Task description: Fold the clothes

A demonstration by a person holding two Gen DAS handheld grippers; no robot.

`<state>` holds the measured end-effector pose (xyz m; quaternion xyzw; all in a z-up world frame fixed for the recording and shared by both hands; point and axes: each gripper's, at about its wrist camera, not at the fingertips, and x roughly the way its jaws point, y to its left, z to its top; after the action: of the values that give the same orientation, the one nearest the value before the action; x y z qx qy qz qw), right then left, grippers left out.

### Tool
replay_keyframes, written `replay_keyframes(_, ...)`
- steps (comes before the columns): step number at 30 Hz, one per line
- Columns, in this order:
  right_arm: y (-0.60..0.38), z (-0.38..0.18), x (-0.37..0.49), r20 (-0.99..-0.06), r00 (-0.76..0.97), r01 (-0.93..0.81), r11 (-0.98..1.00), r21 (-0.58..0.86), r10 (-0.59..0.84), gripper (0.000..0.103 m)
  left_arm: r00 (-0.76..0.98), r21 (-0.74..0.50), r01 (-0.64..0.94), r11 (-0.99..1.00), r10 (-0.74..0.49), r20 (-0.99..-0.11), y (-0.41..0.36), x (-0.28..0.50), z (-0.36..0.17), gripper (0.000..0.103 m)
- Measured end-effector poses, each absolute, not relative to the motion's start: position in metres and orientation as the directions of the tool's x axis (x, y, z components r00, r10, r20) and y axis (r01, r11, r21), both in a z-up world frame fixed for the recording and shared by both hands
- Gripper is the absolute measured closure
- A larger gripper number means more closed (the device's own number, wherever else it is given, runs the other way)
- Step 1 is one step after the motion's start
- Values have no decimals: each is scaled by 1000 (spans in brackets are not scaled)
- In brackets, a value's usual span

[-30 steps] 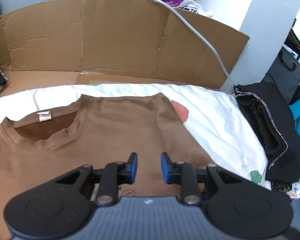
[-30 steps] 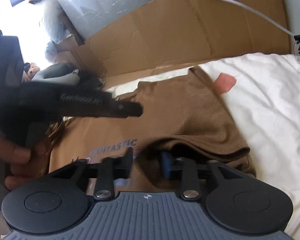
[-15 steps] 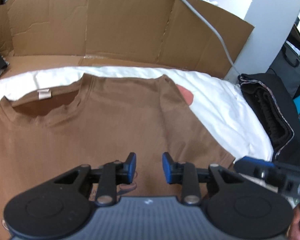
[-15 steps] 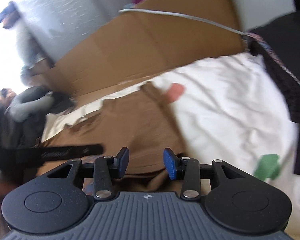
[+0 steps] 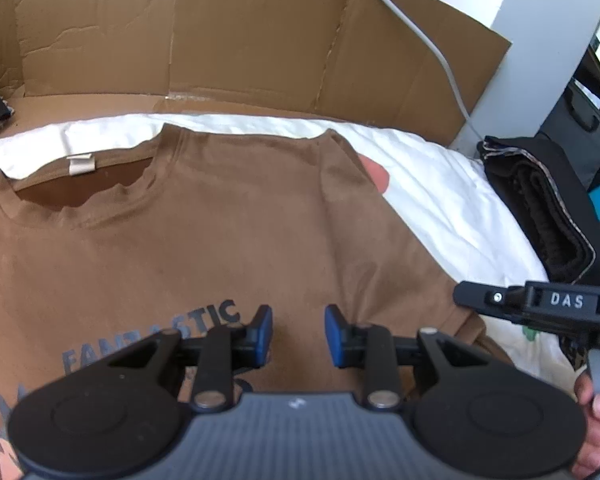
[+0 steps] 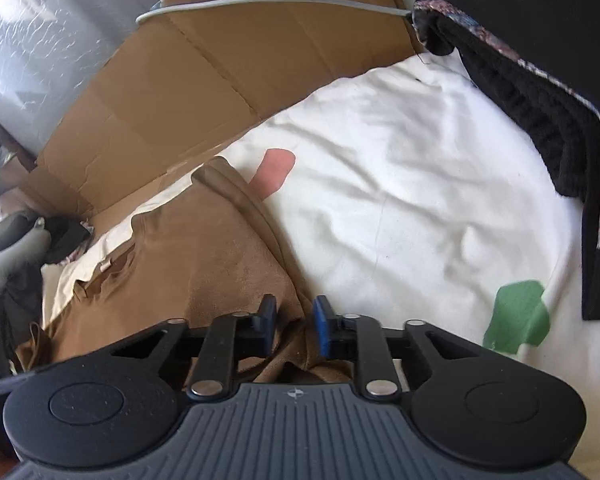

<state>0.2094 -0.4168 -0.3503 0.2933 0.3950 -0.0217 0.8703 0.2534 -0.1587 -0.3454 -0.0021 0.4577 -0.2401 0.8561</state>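
**Brown tee flat on white sheet, both grippers over it**

Left gripper (image 5: pixel 298 334): ribbed grey body, black arms, blue pads apart w/ nothing between, above the brown T-shirt (image 5: pixel 188 240) chest. Tee is soft matte knit, front up, grey "FANTASTIC" print, ribbed round collar w/ pale tag (image 5: pixel 81 164) inside. Left cam only: print, tag, plus right tool's black bar marked "DAS" and the hand (image 5: pixel 594 424) holding it at the shirt's right edge.

Right gripper (image 6: pixel 294 328): pads parted, narrow gap, bunched shirt edge lying between them; can't tell if they touch it. Right cam only: green patch (image 6: pixel 518 316) on the sheet.

Tee lies on a rumpled white sheet (image 5: pixel 440 184); pink patch (image 6: pixel 274 174) peeks out beside the far shoulder. Folded black garment (image 5: pixel 540 208) w/ patterned trim at the sheet's right edge. Beyond: creased cardboard (image 5: pixel 220 36) wall, grey cable (image 5: pixel 432 44) draped over it, white pillar.
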Motion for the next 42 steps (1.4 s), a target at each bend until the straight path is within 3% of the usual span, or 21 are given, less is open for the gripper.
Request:
replay_keyframes(6, -412, -352, 210, -715, 665, 265, 828, 494, 213, 83, 453, -236, 407, 883, -419, -787, -156, 252, -352, 72)
replay_keyframes(8, -411, -351, 213, -722, 656, 248, 842, 479, 217, 95, 448, -235, 415, 879, -422, -788, -158, 254, -353, 72)
replay_keyframes(15, -419, -326, 221, -732, 648, 151, 907, 392, 208, 97, 453, -264, 400, 878, -440, -776, -167, 273, -350, 72)
replay_keyframes(17, -423, -316, 225, -737, 646, 114, 930, 351, 199, 103, 454, -268, 395, 879, -441, -774, -170, 278, -351, 72)
replay_keyframes(23, -442, -276, 245, -734, 665, -2, 984, 178, 134, 103, 447, -250, 426, 870, -442, -778, -190, 289, -353, 73)
replay_keyframes(30, -470, -251, 270, -729, 682, -22, 997, 68, 64, 103, 451, -215, 481, 850, -450, -771, -222, 299, -353, 73)
replay_keyframes(42, -518, -251, 295, -741, 670, 35, 999, -26, -43, 103, 450, -124, 557, 821, -423, -786, -287, 332, -366, 73)
